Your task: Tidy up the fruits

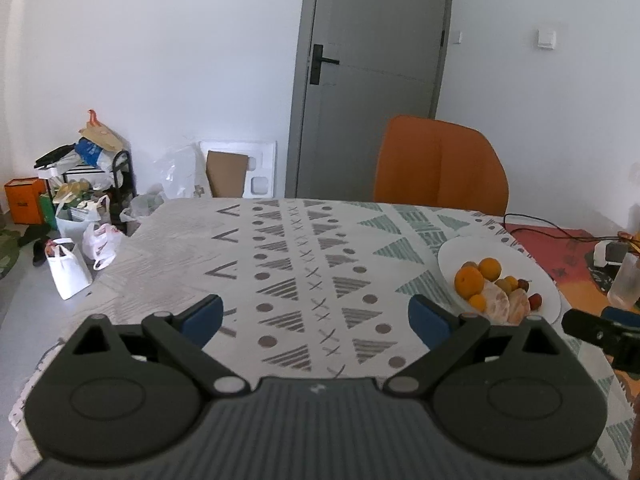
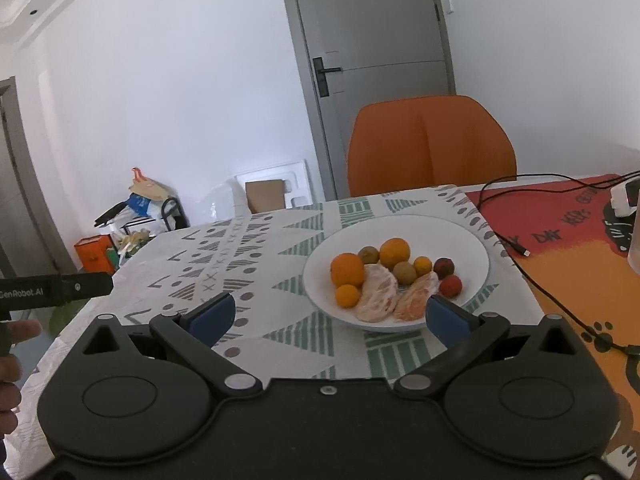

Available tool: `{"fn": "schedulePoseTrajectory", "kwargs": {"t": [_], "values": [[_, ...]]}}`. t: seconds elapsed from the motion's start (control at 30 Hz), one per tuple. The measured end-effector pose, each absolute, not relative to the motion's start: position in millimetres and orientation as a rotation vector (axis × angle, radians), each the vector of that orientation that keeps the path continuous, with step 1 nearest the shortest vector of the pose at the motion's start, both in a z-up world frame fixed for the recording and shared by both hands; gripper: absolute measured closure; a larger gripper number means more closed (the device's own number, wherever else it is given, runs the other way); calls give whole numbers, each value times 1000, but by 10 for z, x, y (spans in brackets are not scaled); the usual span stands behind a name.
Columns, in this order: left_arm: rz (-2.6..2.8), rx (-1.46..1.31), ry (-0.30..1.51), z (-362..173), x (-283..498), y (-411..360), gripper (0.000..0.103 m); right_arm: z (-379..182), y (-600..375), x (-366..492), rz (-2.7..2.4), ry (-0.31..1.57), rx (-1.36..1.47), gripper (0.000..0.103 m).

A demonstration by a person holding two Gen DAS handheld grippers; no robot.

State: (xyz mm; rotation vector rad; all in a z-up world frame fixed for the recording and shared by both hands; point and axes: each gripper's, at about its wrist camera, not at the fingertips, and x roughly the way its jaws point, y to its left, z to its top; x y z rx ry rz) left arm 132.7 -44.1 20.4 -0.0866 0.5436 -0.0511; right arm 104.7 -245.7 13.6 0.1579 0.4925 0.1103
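Note:
A white plate [image 2: 472, 248] on the patterned tablecloth holds several fruits: oranges [image 2: 347, 269], small brownish fruits [image 2: 405, 273], two red fruits [image 2: 450, 286] and two peeled citrus pieces [image 2: 378, 294]. My right gripper [image 2: 330, 316] is open and empty, just in front of the plate's near rim. In the left wrist view the plate [image 1: 548, 292] lies at the right. My left gripper [image 1: 316, 316] is open and empty over bare tablecloth, left of the plate.
An orange chair [image 2: 430, 144] stands behind the table. A red-orange mat [image 2: 568, 224] with a black cable [image 2: 532, 280] lies right of the plate. A clear container [image 1: 624, 280] stands at the right. Bags and boxes [image 1: 76, 208] crowd the floor at left.

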Motion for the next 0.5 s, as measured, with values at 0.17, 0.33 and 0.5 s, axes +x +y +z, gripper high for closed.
{"fn": "schedulePoseTrajectory", "kwargs": {"t": [0.17,0.33,0.5], "values": [[-34,-78,553,219,1188,-339,5,175,-2352,950,119,488,132,0],[-22,-75,559,229,1049,-233,5,187,-2244,858,156,500,119,0],[-5,-71,569,210,920,-137,5,185,-2180,799,171,513,123,0]]}}
